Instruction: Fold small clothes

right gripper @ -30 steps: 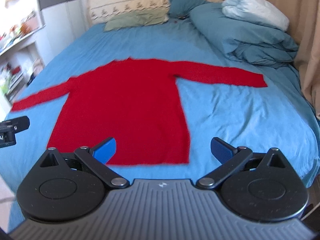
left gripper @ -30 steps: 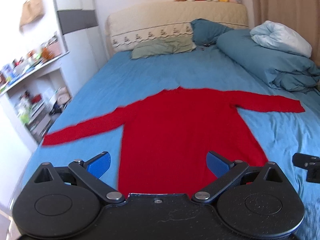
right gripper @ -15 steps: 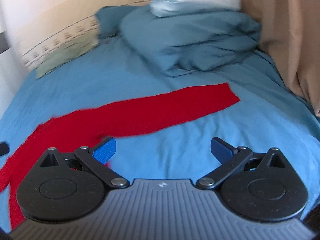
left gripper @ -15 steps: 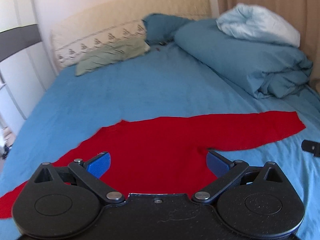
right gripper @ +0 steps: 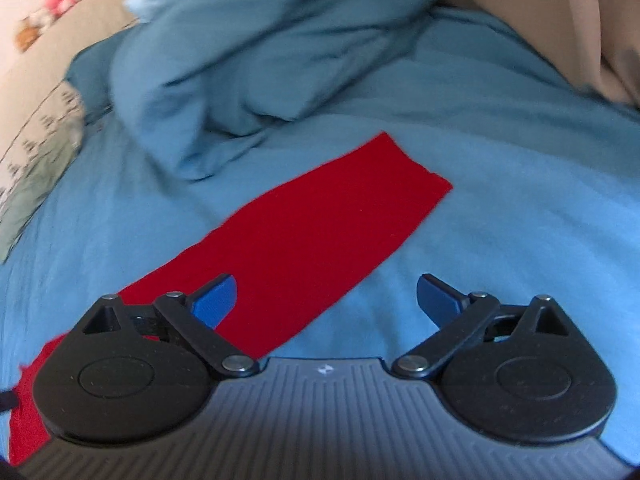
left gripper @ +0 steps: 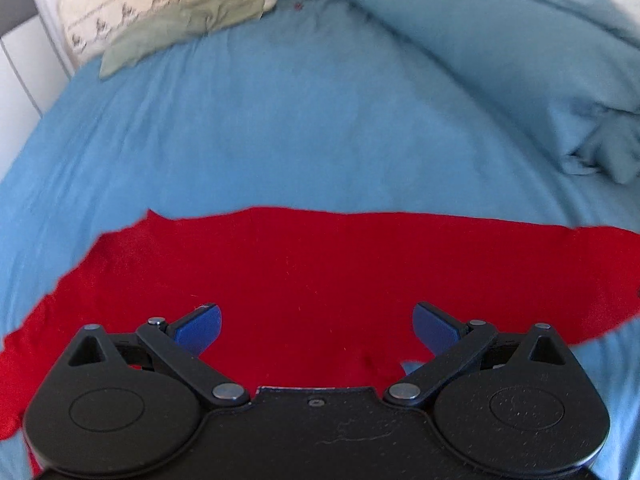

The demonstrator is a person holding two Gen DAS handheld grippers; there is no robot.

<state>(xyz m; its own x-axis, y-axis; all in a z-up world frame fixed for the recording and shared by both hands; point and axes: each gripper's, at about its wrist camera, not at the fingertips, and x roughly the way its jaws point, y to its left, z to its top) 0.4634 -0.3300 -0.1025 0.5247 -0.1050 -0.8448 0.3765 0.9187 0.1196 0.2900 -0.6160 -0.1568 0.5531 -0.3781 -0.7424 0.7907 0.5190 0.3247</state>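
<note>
A red long-sleeved top (left gripper: pixel 320 272) lies flat on the blue bed sheet (left gripper: pixel 280 128). In the left wrist view I see its shoulder and collar area, with the sleeve running off to the right. My left gripper (left gripper: pixel 316 326) is open and empty, low over the top near the armpit. In the right wrist view the right sleeve (right gripper: pixel 320 232) stretches diagonally, its cuff at the upper right. My right gripper (right gripper: pixel 326 300) is open and empty, just over the sleeve's lower edge, left fingertip above the red cloth.
A bunched blue duvet (right gripper: pixel 260 52) lies on the right of the bed, close behind the sleeve cuff. Pillows (left gripper: pixel 168 20) and a headboard stand at the far end. A beige curtain (right gripper: pixel 560 12) hangs on the right. A white cupboard (left gripper: pixel 16 64) is at left.
Both grippers have moved forward and down over the bed, from the hem toward the shoulder and right sleeve. Both stay open. The top has not moved.
</note>
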